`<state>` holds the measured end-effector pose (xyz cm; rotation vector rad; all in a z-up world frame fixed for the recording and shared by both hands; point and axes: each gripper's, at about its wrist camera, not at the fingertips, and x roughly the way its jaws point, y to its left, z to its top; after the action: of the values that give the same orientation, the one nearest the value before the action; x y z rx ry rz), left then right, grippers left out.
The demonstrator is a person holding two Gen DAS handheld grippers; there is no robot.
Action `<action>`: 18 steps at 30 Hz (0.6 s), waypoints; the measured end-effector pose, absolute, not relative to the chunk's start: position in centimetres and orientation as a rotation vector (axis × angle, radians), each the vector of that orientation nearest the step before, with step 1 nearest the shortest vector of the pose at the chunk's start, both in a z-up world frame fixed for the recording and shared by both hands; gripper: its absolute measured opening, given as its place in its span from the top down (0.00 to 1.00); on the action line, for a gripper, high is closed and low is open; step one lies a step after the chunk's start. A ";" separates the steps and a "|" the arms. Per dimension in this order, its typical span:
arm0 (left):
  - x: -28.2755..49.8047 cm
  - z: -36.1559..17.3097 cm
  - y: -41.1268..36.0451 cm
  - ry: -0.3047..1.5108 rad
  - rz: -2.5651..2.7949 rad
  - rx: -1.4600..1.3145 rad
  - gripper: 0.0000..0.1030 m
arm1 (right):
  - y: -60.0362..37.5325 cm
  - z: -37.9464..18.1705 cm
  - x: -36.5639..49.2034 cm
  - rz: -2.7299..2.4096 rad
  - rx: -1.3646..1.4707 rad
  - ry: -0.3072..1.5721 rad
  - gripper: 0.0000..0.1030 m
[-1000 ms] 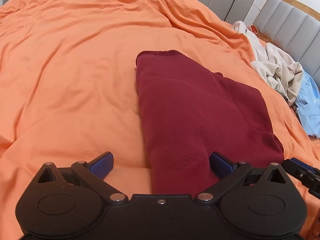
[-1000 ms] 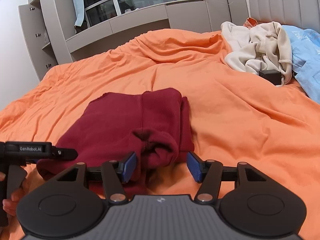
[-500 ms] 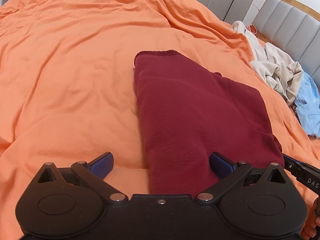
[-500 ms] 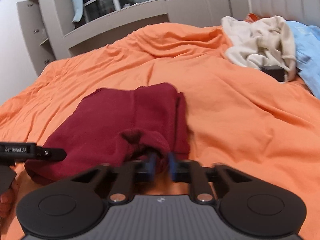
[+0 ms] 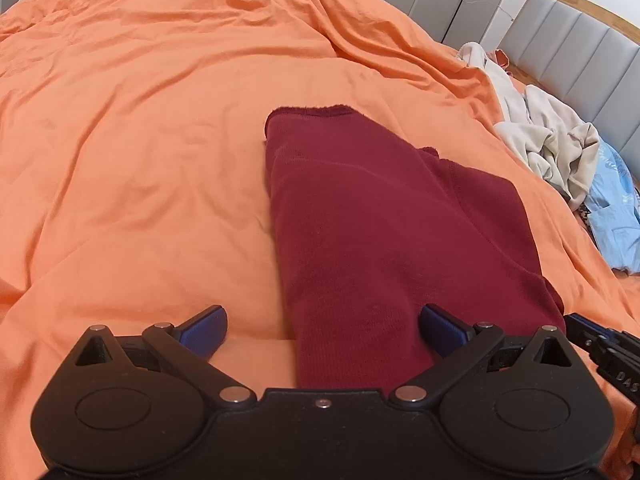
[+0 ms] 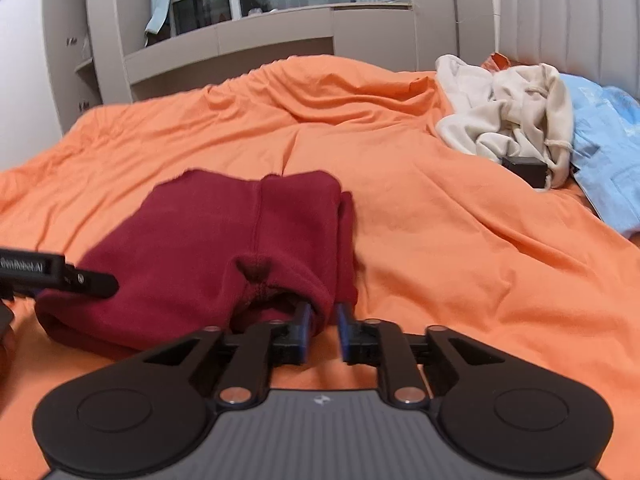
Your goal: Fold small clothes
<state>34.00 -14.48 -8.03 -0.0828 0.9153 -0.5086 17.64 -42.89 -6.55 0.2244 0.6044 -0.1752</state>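
Fingers of the right gripper (image 6: 322, 322) are pinched on the partly folded maroon garment (image 6: 224, 248); the left gripper (image 5: 322, 326) is spread wide; final fold is judged outstanding.

both tools are matte black, with round discs, silver screws and blue pads (image 5: 205, 325). the right gripper (image 6: 322, 322) has a ribbed grey deck. the left gripper (image 5: 322, 326) carries white lettering along its side.

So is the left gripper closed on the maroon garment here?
No, the left gripper stands wide open, its blue fingers spread either side of the maroon garment.
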 end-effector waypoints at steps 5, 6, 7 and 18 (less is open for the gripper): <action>33.9 -6.9 -14.1 0.873 -0.503 -0.078 0.01 | -45.0 -5.8 18.1 -0.158 0.296 0.571 0.32; 34.0 -6.7 -14.0 0.865 -0.503 -0.083 0.01 | -45.3 -5.7 18.5 -0.156 0.302 0.566 0.26; 34.2 -6.5 -13.9 0.859 -0.503 -0.087 0.01 | -45.6 -5.6 18.9 -0.146 0.306 0.560 0.24; 38.6 -7.2 -13.7 0.874 -0.483 -0.129 0.01 | -47.9 -7.2 25.9 -0.040 0.331 0.560 0.15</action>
<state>38.57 -13.74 -7.24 -0.1290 0.8737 -0.4828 25.95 -47.91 -7.21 0.3307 0.5603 -0.0398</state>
